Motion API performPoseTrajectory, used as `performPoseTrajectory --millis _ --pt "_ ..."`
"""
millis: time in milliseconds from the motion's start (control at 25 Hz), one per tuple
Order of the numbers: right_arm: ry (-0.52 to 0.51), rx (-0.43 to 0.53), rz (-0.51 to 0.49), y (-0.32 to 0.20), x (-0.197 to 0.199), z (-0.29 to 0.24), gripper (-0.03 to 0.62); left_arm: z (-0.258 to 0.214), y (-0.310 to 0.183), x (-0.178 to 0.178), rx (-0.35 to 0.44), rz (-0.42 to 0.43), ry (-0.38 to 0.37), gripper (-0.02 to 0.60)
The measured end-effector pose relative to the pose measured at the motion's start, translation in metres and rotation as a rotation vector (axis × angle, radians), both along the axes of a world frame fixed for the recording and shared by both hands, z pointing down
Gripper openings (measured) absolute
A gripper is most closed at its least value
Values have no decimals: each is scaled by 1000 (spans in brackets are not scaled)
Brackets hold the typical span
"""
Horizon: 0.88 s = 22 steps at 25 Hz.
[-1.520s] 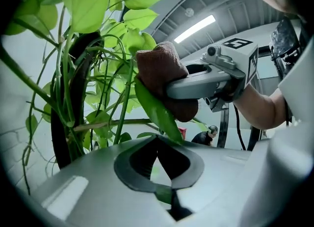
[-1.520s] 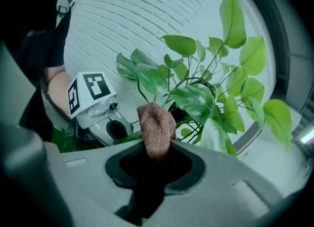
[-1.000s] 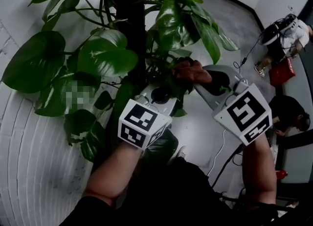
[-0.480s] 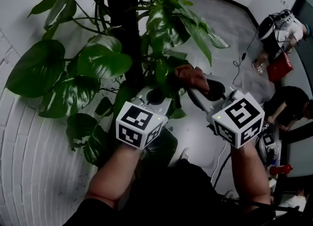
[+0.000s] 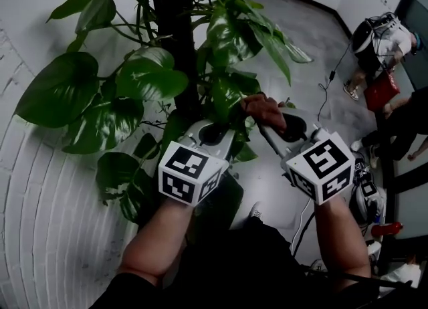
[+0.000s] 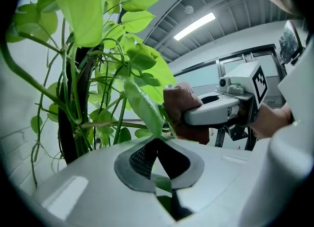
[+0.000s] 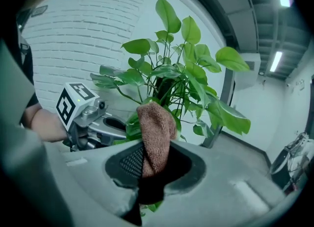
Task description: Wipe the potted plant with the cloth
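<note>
Left gripper [image 5: 215,132] pinches a potted plant leaf [image 6: 144,109] — right gripper [image 5: 265,124], clenched on the brown cloth [image 7: 154,132], meets it; neighbouring leaves [image 5: 231,37] crowd both.

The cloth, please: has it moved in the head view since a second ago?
Yes, slightly. Judged against the plant's dark stem, the cloth has slid lower in the head view, toward the person.

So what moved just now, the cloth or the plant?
The right gripper slid the brown cloth a little way down the leaf. The left gripper kept its pinch on that leaf, and the potted plant looks unmoved.
</note>
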State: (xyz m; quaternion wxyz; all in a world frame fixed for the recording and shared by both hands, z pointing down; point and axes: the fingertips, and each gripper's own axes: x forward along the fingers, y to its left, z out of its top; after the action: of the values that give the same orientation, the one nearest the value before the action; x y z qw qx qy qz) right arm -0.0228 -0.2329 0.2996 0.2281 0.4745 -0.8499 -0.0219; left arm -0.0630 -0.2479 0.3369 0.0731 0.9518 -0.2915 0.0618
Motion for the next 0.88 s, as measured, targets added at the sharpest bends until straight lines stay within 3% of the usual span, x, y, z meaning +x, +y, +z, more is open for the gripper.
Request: performPoseTrajectory --millis 320,880 --pt "190 58 60 12 -6 15 64 -3 14 -25 4 -27 10 17" --pt "168 -32 115 37 -5 50 64 9 55 -47 -20 7 -12 17"
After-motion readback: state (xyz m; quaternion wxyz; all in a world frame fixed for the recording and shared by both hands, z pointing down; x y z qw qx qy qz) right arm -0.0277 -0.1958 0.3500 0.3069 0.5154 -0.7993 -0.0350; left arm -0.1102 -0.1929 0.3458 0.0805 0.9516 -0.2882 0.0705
